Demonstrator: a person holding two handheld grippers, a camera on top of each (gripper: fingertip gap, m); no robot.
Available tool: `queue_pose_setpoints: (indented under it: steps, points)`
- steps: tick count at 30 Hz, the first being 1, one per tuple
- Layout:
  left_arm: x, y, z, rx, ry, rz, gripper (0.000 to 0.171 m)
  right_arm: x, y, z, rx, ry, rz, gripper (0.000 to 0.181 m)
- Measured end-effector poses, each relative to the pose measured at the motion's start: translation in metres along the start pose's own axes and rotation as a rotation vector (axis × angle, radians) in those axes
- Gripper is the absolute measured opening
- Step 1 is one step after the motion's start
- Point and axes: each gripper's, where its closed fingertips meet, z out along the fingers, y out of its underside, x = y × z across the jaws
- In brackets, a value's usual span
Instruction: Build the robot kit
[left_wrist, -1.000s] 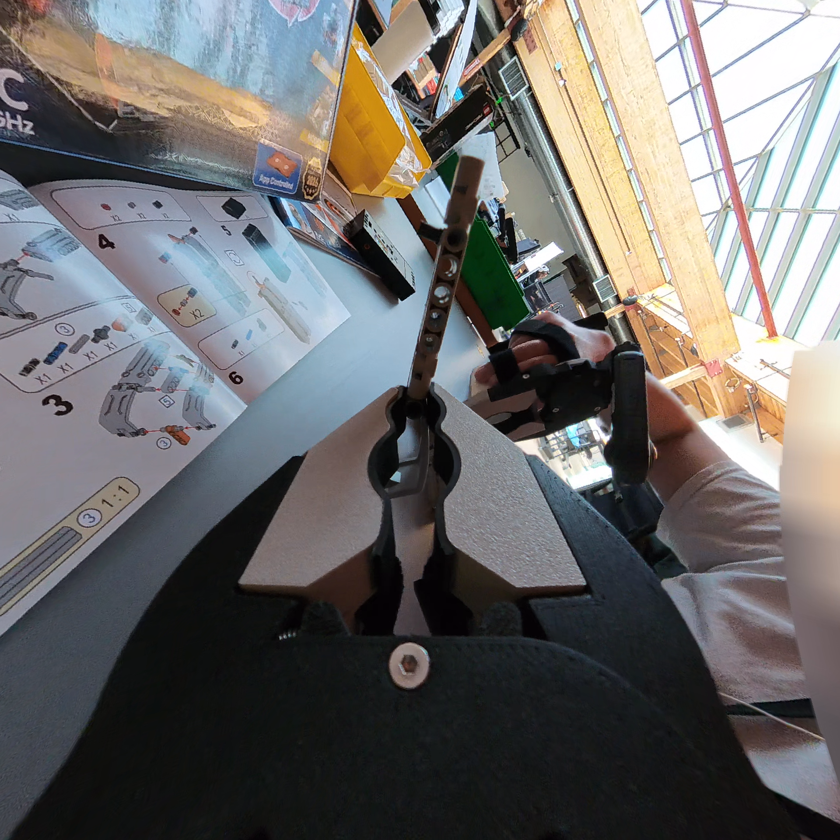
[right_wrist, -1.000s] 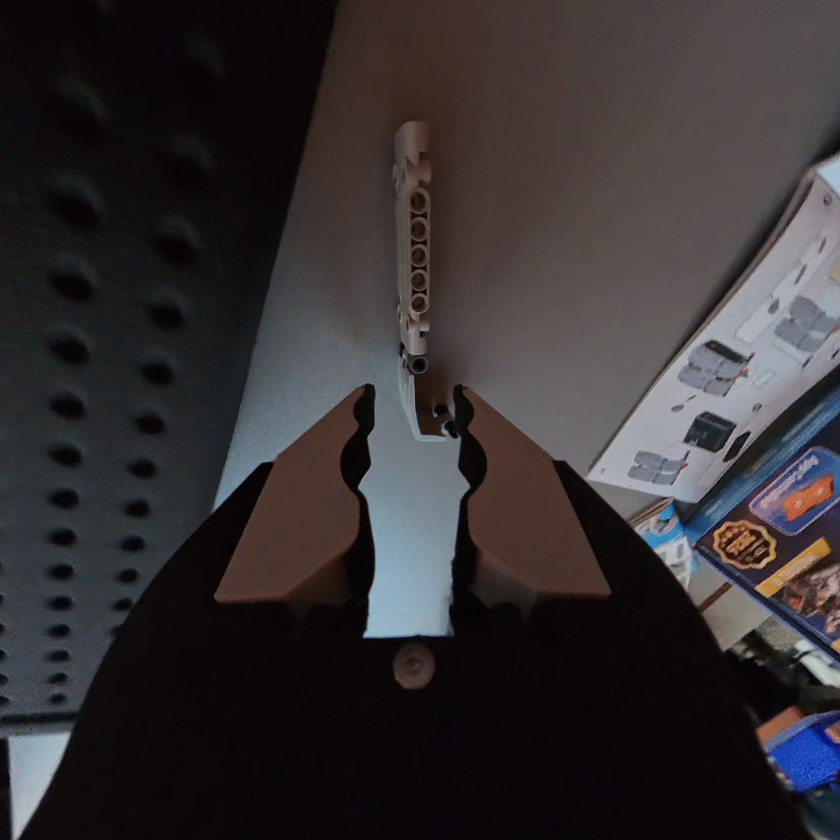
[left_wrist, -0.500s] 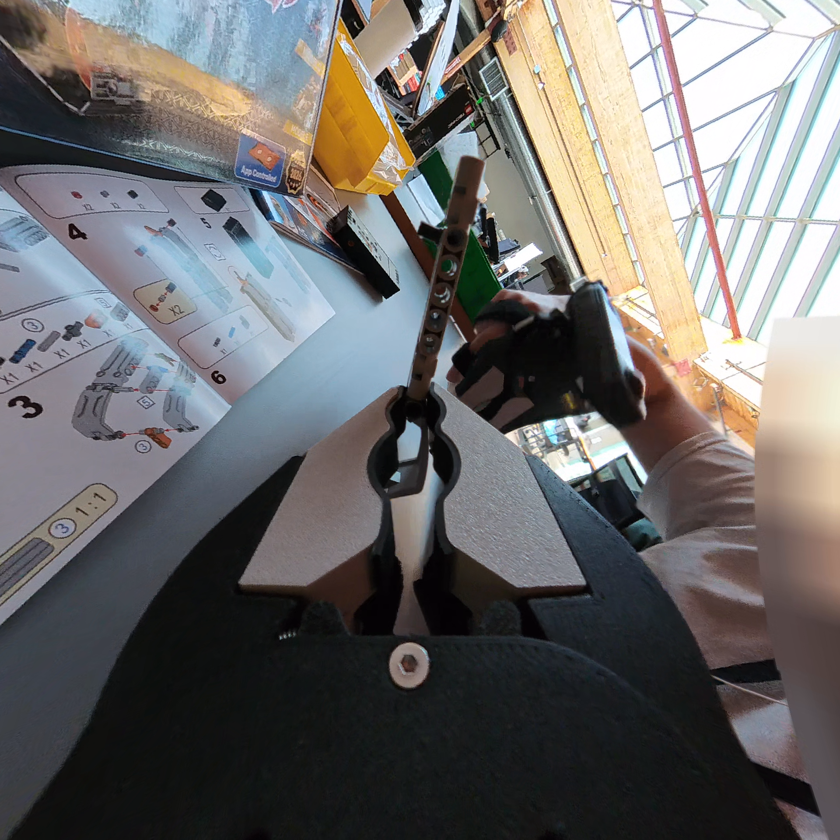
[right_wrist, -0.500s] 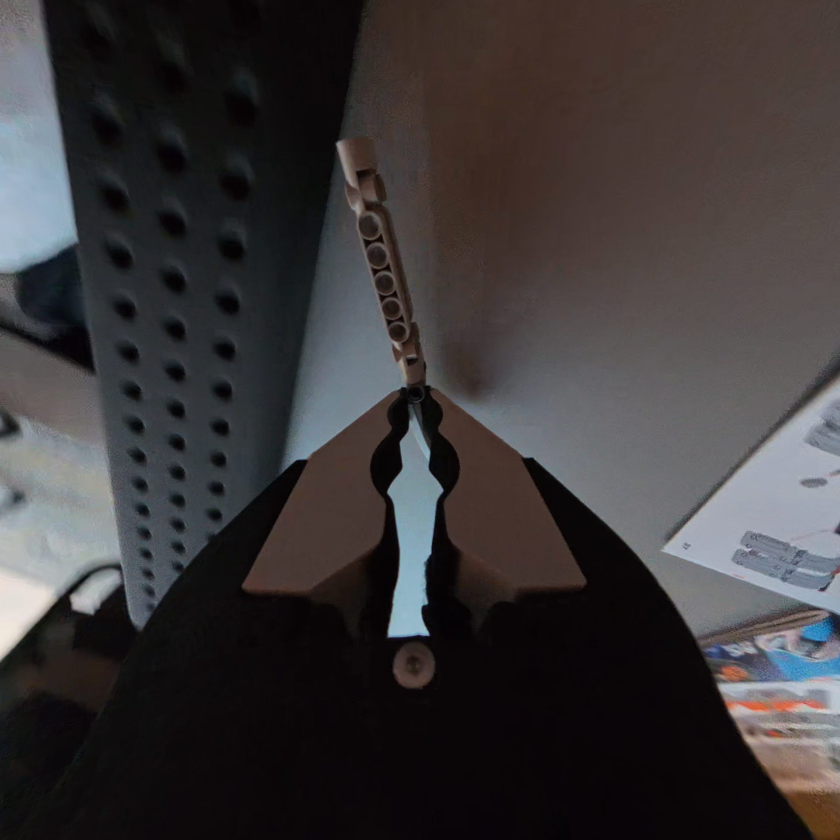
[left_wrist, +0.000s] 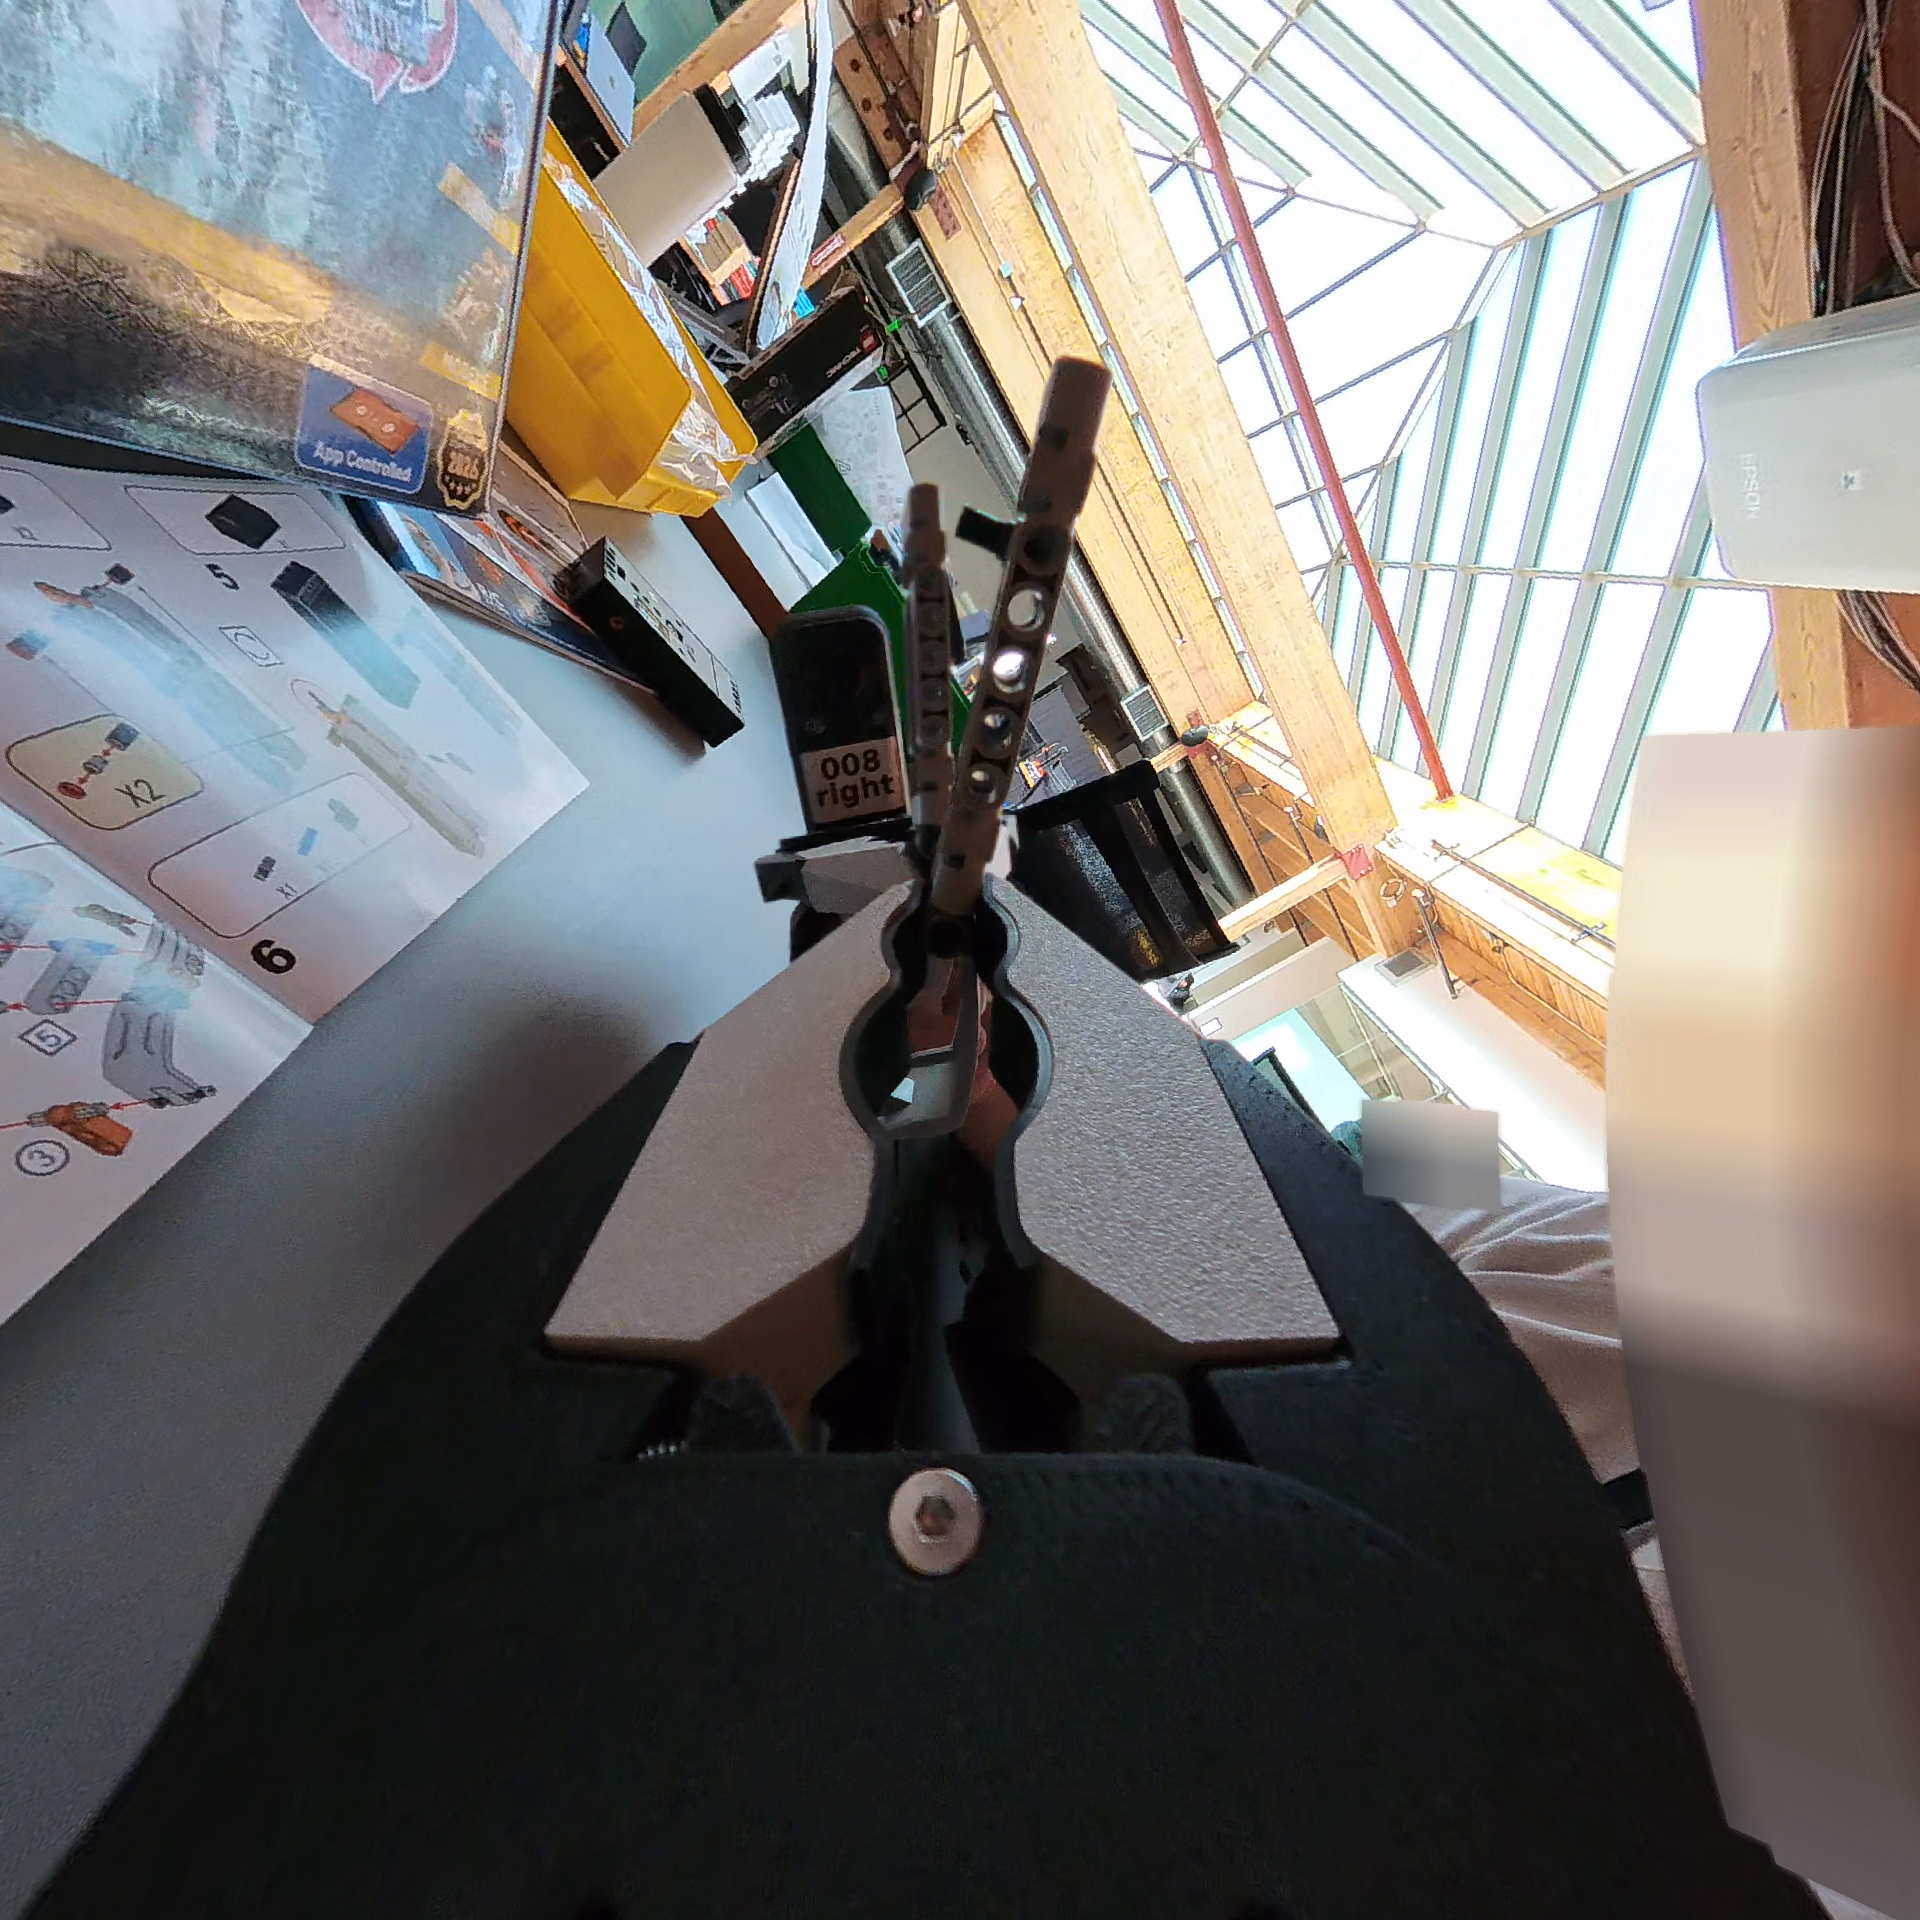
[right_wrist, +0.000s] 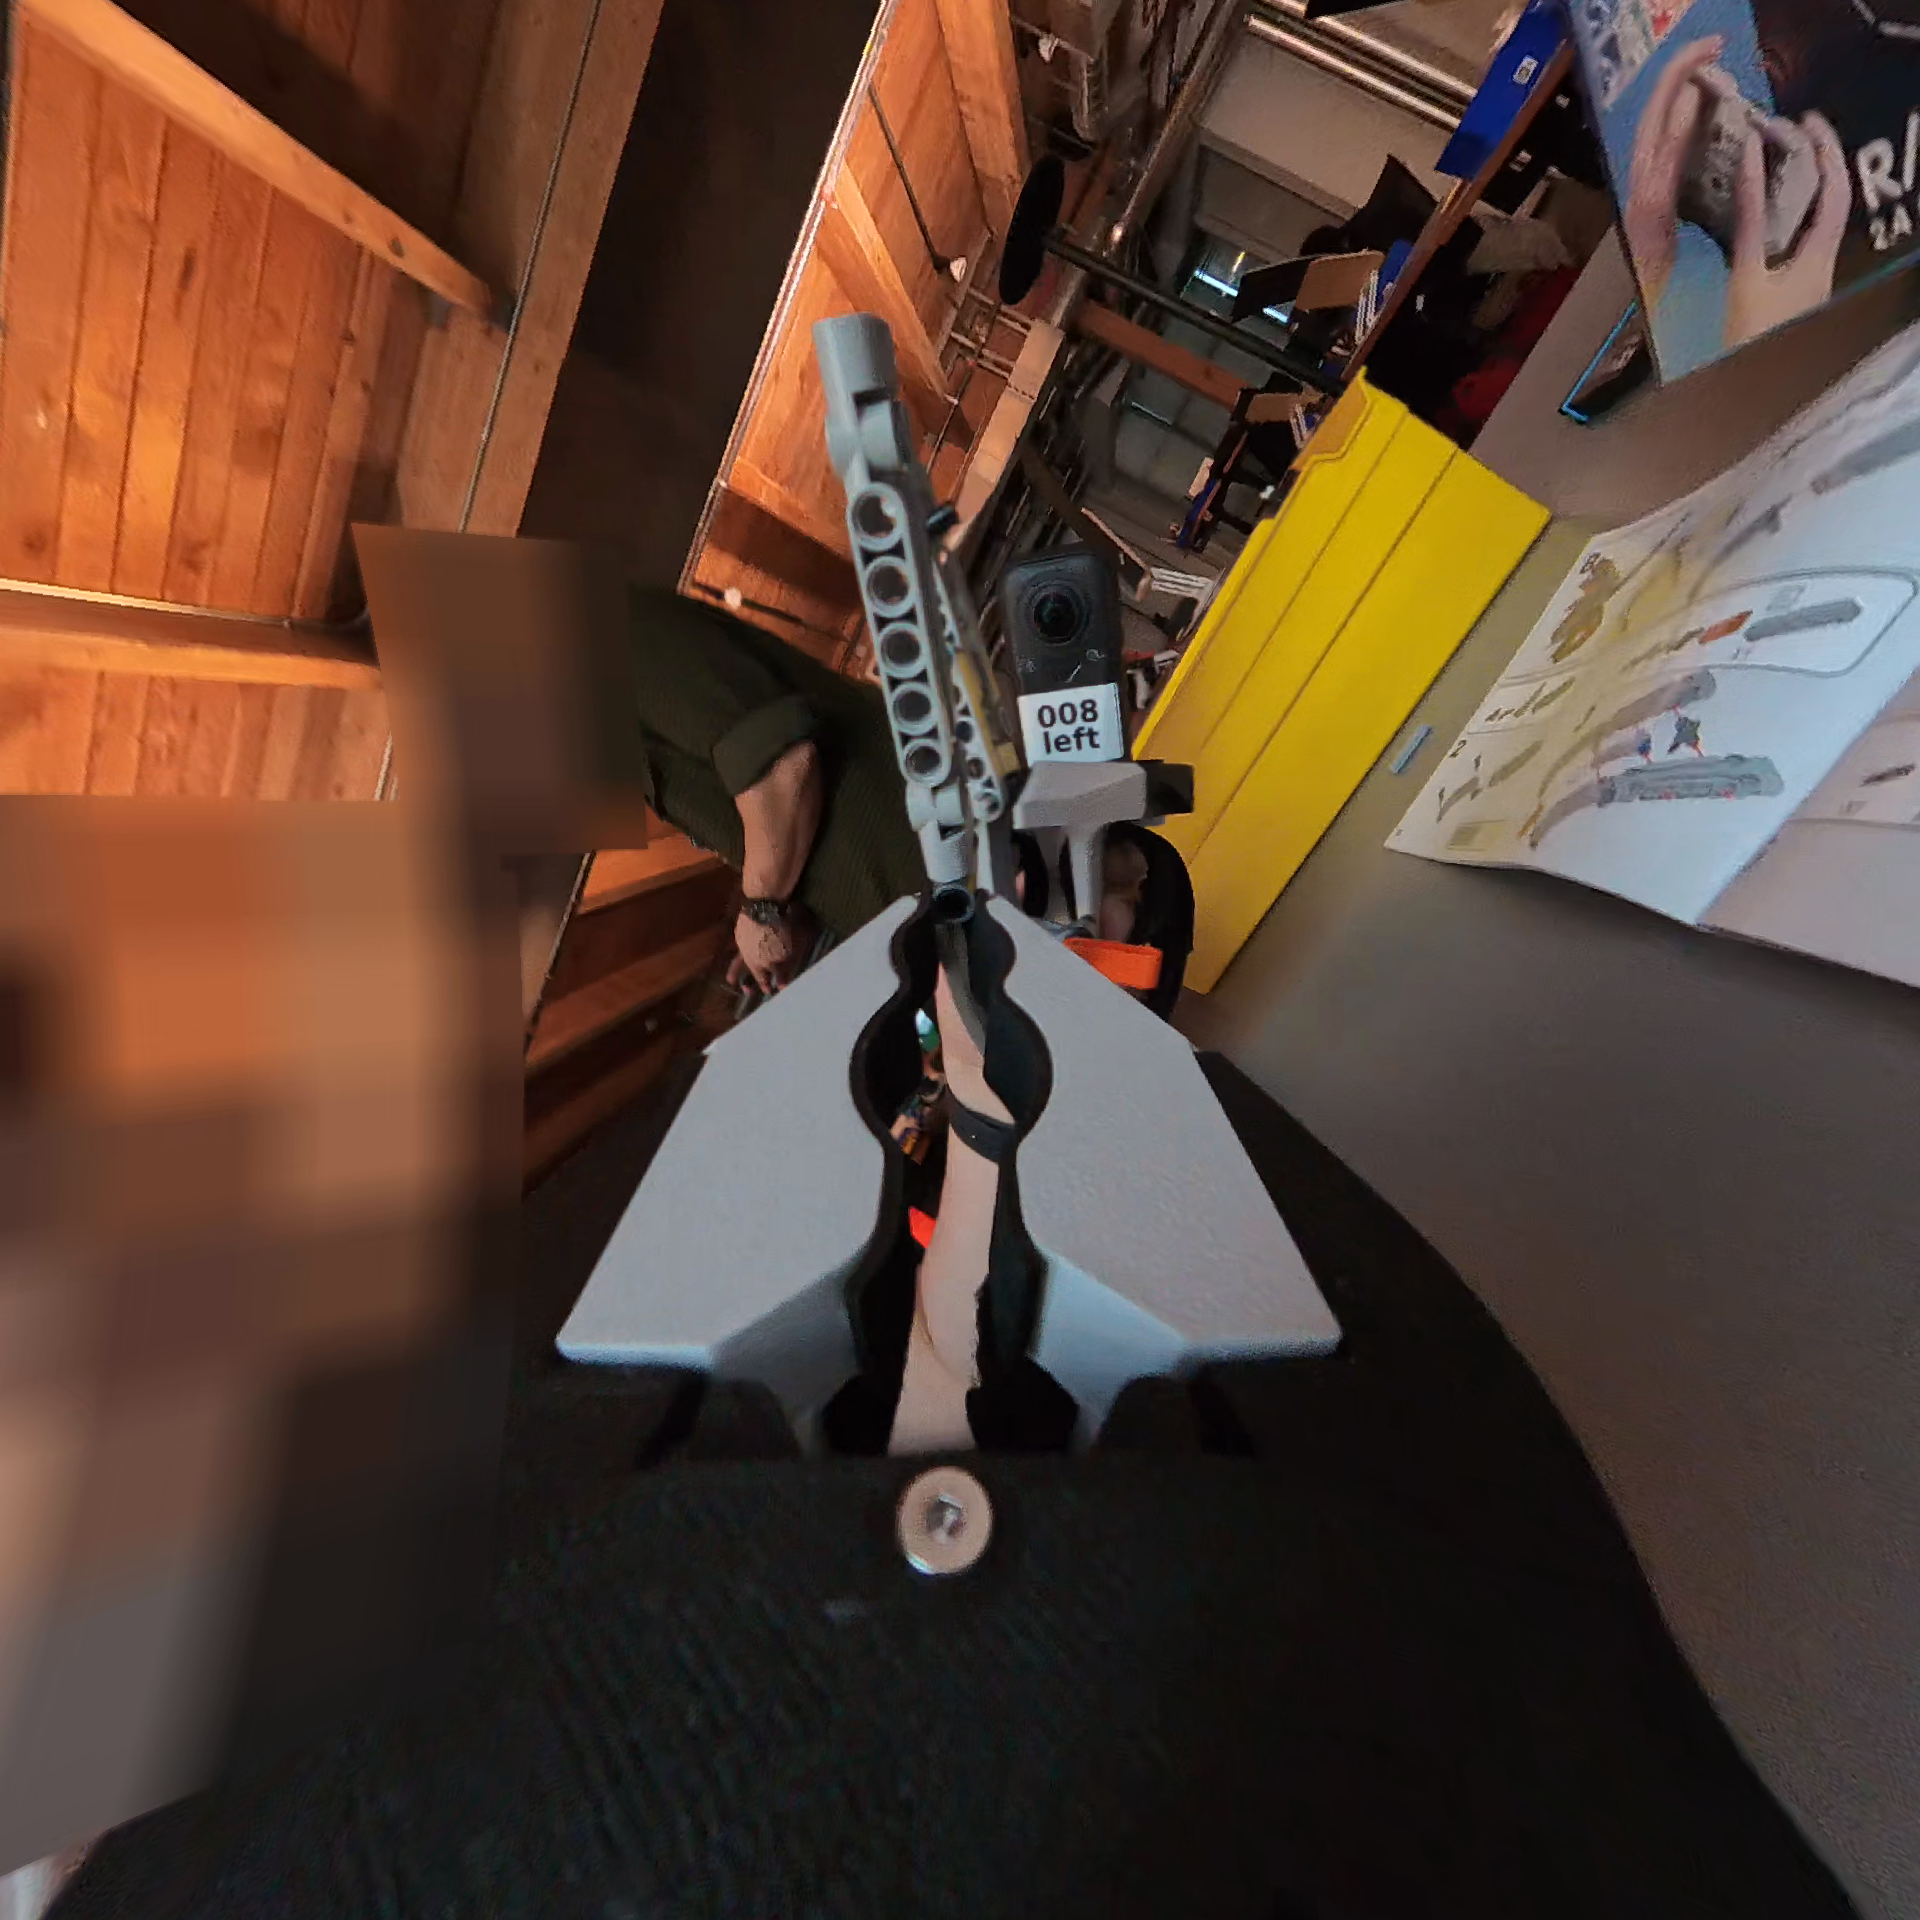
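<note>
Matt grey plastic beam (right_wrist: 902, 665); paper booklet (left_wrist: 156, 790); glossy yellow plastic bin (right_wrist: 1340, 644); rough wooden planks (right_wrist: 177, 343).

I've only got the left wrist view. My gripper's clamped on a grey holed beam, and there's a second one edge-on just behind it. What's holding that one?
Observer: The right gripper is shut on the foot of that light grey beam. The beam's holed face is turned toward the right wrist camera.
Operator: Do the two beams touch?
Observer: In the right wrist view the other beam, held by the left gripper, overlaps it from just behind. I cannot tell if they touch.
Operator: Anyone else nearby?
Observer: A person in a dark green sleeve, wearing a wristwatch, is bent over beyond the beams.
</note>
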Motion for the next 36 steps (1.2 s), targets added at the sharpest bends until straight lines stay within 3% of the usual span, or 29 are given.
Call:
queue_pose_setpoints:
  steps: [3, 9, 36]
  points:
    - [0.000, -0.002, -0.001, 0.012, 0.011, -0.020, 0.006, 0.008, -0.004, 0.000, 0.049, -0.007, 0.078, 0.001]
    - [-0.007, 0.004, 0.002, -0.013, -0.005, -0.058, 0.006, 0.019, 0.008, 0.004, 0.005, -0.059, 0.246, 0.001]
    - [-0.028, 0.012, 0.003, -0.030, -0.080, -0.124, 0.006, 0.033, 0.005, -0.001, 0.045, -0.111, 0.323, 0.002]
